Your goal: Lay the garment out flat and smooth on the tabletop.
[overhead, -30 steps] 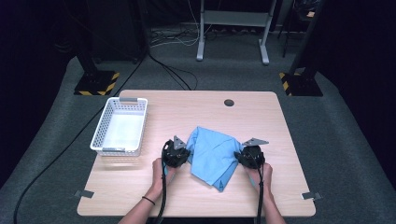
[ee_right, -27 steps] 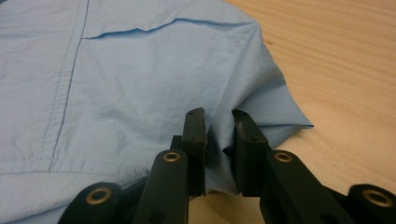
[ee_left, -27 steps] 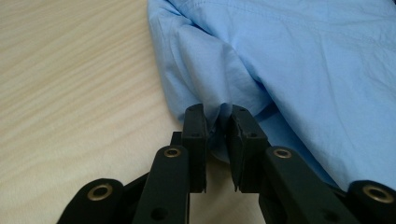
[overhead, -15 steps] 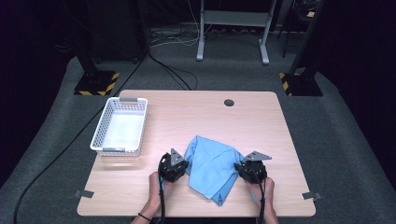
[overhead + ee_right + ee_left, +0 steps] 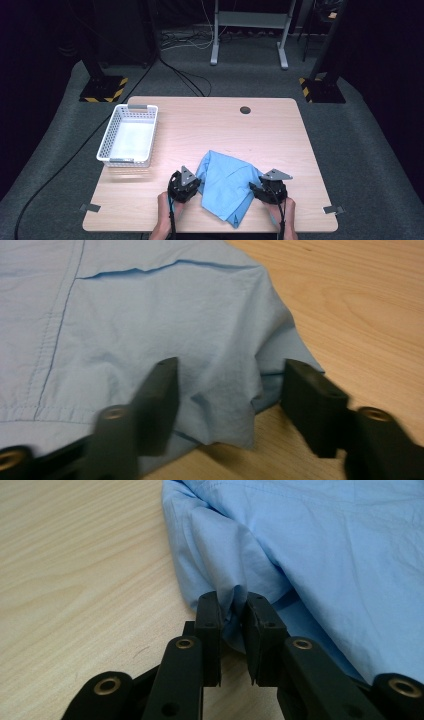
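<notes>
The right gripper (image 5: 256, 190) has just been opening; its jaws now stand spread, the cloth (image 5: 227, 182) loose between them. Across the cloth, the left gripper (image 5: 192, 182) pinches an edge fold. Since a second ago the cloth has slid nearer the person, well right of the basket (image 5: 128, 136). Probably laid; left release remains.

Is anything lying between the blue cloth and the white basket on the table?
Nothing visible does. Bare tabletop runs from the cloth to the basket at the table's left. The left gripper is clamped on the cloth's near-left edge; the right gripper has just been opening, cloth between its jaws.
</notes>
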The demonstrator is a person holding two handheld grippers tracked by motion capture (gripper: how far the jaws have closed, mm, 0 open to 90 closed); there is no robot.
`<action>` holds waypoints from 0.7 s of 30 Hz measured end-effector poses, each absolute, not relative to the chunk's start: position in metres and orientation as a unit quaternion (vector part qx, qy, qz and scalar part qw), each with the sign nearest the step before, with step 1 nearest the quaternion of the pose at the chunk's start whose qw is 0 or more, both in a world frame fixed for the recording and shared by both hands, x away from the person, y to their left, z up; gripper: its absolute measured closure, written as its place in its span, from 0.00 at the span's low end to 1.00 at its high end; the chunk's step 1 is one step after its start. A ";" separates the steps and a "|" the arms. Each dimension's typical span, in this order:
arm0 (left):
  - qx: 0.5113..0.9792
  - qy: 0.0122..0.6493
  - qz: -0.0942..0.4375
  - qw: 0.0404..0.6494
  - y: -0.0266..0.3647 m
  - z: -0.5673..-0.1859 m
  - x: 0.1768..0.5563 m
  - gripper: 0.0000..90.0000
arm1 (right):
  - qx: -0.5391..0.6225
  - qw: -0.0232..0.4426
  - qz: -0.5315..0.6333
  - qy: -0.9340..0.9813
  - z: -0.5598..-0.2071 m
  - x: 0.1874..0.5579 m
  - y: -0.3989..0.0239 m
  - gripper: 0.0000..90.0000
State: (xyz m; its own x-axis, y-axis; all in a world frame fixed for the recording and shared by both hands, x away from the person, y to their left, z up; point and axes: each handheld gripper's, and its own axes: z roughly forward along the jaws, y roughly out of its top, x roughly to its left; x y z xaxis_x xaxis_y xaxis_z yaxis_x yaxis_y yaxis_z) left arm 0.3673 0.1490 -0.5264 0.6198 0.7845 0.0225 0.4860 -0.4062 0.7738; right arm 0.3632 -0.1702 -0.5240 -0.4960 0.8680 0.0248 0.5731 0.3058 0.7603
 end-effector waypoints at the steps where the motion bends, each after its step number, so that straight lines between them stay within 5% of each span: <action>1: 0.814 0.391 0.194 0.383 0.149 -0.527 0.368 0.86 | 0.464 0.202 0.365 0.781 -0.523 0.363 -0.170 0.35; 8: 0.813 0.393 0.192 0.384 0.150 -0.527 0.368 0.85 | 0.448 0.213 0.356 0.792 -0.507 0.349 -0.155 0.10; 21: 0.811 0.398 0.182 0.388 0.152 -0.527 0.370 0.85 | 0.347 0.190 0.357 0.846 -0.492 0.316 -0.090 0.05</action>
State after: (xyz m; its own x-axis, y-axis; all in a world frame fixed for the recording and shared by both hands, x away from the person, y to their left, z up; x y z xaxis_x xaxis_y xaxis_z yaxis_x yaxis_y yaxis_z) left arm 0.3699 0.1517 -0.5266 0.6172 0.7867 -0.0131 0.5043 -0.3828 0.7740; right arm 0.3156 -0.0901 -0.4923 -0.6871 0.7228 -0.0738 0.4516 0.5044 0.7359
